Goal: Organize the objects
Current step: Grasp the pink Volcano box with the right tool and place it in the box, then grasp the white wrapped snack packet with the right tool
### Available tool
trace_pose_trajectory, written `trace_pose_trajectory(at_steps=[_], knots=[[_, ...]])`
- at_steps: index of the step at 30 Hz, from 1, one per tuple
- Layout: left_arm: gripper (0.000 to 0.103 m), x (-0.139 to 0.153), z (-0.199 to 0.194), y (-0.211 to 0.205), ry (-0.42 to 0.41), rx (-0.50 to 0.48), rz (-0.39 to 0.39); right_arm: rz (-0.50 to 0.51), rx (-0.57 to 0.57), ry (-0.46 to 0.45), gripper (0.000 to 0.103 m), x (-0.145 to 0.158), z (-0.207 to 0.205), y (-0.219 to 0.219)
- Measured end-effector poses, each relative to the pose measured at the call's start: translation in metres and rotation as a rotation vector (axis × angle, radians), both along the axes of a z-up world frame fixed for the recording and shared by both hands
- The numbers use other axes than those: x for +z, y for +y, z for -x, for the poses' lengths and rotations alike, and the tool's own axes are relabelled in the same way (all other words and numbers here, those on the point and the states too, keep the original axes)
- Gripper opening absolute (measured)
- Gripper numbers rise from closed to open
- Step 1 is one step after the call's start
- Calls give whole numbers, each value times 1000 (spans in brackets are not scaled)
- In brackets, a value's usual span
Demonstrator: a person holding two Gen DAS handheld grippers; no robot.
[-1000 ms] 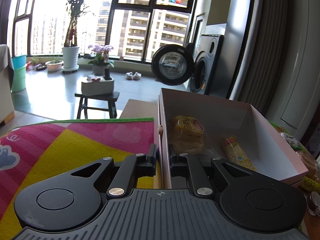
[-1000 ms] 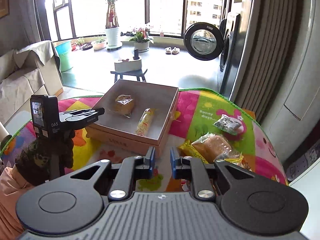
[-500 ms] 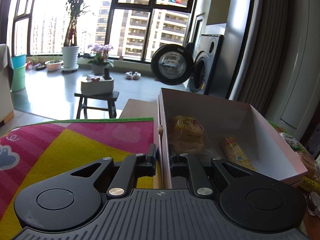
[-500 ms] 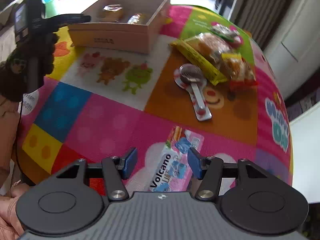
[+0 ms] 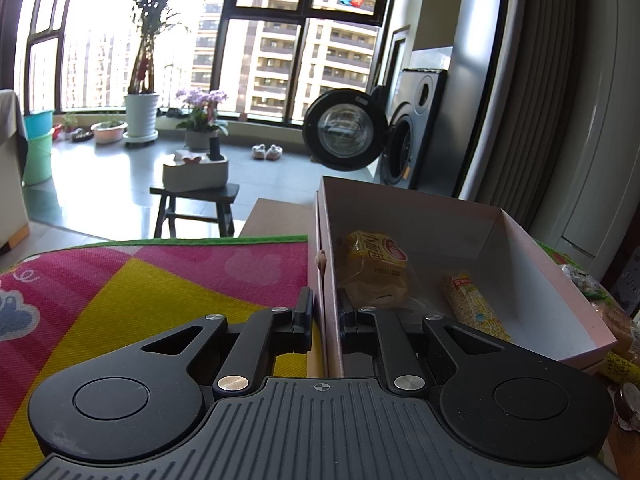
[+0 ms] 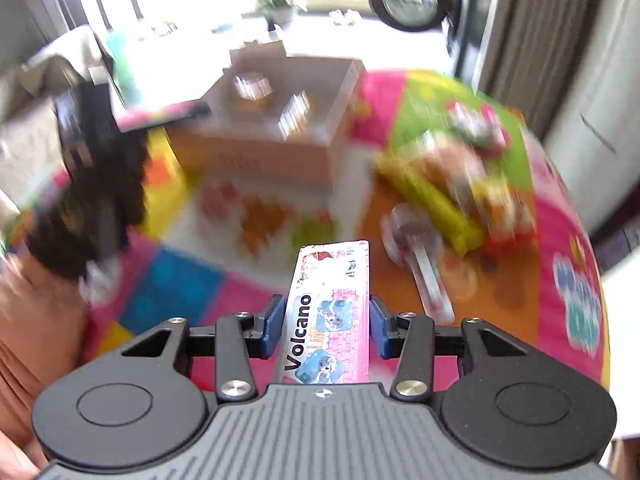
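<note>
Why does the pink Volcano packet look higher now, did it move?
Yes. The Volcano packet left the mat, lifted between the right gripper fingers, pointing toward the box.

Left wrist view sat low and close at the pink box [image 5: 520, 264] side wall, facing the windows, right wrist view looked from higher, farther back, blurred, both sharing the box [image 6: 280, 120] and mat [image 5: 160, 280]

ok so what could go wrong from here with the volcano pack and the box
The right gripper holds the flat Volcano pack by its narrow edges; the thin packet may bow or slip out during this fast, blurred swing.

The left gripper pinches only the thin side wall of the pink box; a bump on arrival could bend that wall or shift the box.

The wrapped bun and corn stick pack already lie inside, so the pack may land on them.
</note>
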State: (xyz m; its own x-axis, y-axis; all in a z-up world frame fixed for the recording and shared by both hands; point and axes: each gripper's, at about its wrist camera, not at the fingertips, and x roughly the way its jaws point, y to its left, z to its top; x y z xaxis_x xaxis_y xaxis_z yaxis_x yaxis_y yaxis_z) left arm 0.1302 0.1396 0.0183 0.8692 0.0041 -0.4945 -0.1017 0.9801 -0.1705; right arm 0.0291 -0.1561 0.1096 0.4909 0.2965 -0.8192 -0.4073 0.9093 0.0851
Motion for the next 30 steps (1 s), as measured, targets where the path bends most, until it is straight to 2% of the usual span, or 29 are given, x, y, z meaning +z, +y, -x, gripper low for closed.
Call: trace_pose_trajectory(at_steps=[3, 5, 7, 11, 16, 19, 23, 28, 30], knots=[[13, 0, 0, 1, 0, 0, -1, -110, 28, -102, 43, 34, -38, 25], [13, 1, 0, 2, -1, 0, -2, -133, 15, -147, 43, 40, -71, 44], [13, 1, 0, 1, 0, 0, -1, -134, -17, -141, 43, 33, -103, 60], [13, 1, 1, 3, 0, -2, 6, -79, -85, -85, 43, -5, -160, 90], [13, 1, 1, 6, 0, -2, 8, -8, -106, -83, 44, -34, -182, 101], [13, 1, 1, 6, 0, -2, 7, -2, -116, -119, 44, -31, -178, 90], [13, 2, 1, 6, 0, -2, 4, -32, -119, -160, 45, -9, -163, 59], [13, 2, 2, 6, 0, -1, 1, -6, -204, -241, 60, 15, -153, 1], [13, 2, 2, 6, 0, 0, -1, -8, -268, -246, 61, 18, -158, -27]])
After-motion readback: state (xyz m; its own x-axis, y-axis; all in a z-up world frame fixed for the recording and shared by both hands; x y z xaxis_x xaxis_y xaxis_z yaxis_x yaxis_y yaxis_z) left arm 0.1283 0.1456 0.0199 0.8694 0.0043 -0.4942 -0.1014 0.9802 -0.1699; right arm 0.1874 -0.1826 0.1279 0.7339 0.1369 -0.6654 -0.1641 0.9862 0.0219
